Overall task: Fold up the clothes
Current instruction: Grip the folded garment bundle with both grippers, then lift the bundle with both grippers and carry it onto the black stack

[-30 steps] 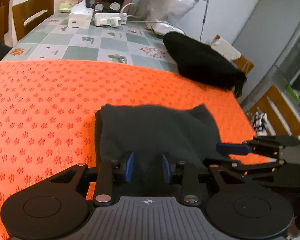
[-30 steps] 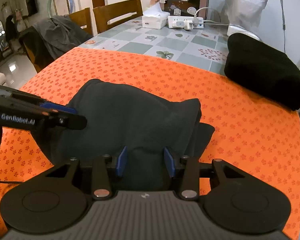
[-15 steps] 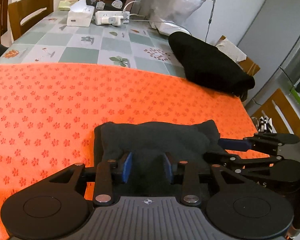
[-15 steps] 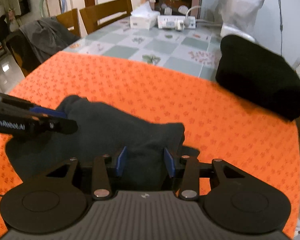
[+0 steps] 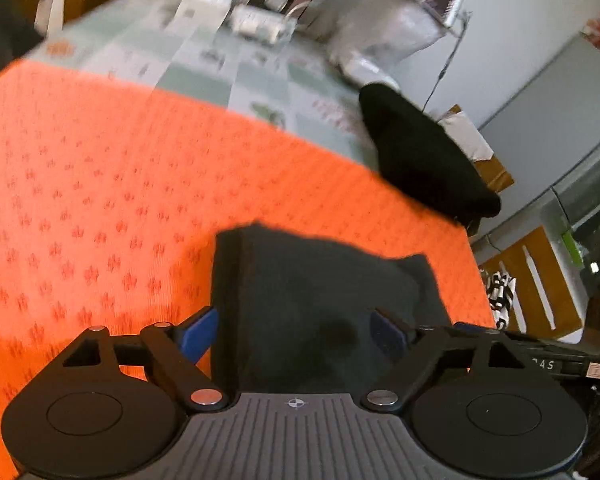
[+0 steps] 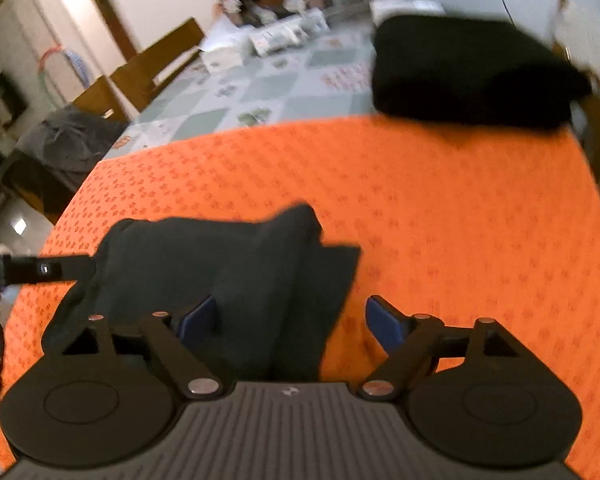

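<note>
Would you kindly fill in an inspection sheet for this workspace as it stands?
Surface: orange patterned cloth over a checked tablecloth.
Job's things: dark grey folded garment lying on the orange cloth; black folded garment at the far edge.
Clutter: white tissue box; white power strip.
Grippers: left tongs open, astride the grey garment; right tongs open over its right edge.
Cables: thin dark cable along the wall.
Surroundings: wooden chairs; grey clothing draped on one.
</note>
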`<state>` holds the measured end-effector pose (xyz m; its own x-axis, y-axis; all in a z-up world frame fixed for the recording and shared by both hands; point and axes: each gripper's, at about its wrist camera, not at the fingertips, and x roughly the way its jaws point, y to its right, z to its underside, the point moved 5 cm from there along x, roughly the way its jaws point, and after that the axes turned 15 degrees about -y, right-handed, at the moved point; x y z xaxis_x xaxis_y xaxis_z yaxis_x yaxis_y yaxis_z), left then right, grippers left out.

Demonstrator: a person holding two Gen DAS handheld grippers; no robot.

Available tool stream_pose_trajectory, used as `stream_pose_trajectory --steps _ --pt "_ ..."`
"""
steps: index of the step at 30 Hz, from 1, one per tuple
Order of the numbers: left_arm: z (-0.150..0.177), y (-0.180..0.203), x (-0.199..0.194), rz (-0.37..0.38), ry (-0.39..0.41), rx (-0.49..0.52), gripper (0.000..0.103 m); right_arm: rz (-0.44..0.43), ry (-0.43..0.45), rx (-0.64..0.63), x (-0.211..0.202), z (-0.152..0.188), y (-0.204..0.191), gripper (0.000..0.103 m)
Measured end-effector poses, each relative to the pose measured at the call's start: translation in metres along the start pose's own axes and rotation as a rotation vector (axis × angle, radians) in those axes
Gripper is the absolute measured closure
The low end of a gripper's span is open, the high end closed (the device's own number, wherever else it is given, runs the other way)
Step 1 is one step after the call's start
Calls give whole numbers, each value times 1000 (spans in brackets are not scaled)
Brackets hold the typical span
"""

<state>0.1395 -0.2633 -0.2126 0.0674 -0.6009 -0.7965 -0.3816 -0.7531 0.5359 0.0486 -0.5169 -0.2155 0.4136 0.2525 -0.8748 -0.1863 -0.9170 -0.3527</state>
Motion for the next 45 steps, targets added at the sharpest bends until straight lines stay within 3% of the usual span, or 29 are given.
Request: stream_pose_trajectory --steps 4,11,14,16,18,23,27,37,45 --pt "2 -5 11 51 -34 -37 18 -64 -22 89 5 5 15 13" --pt "2 -6 21 91 -42 -56 18 -102 -38 88 17 4 4 11" --pt "3 -7 21 97 -40 -58 24 -118 -45 88 22 3 0 9" --pt "3 -9 19 97 -33 -72 37 -129 -50 87 26 3 -3 13" --pt "5 -7 15 102 -25 -72 50 -140 -54 87 29 2 -7 30" --pt "6 8 6 126 1 -47 57 -152 -37 69 22 0 -14 54" --pt "4 29 -7 155 27 -10 57 -148 -1 49 4 -1 -23 59" --pt "-12 85 -33 207 66 86 57 -119 132 55 -78 -1 -29 59" --pt "-31 130 -31 216 65 130 57 -94 162 64 -124 -15 1 59"
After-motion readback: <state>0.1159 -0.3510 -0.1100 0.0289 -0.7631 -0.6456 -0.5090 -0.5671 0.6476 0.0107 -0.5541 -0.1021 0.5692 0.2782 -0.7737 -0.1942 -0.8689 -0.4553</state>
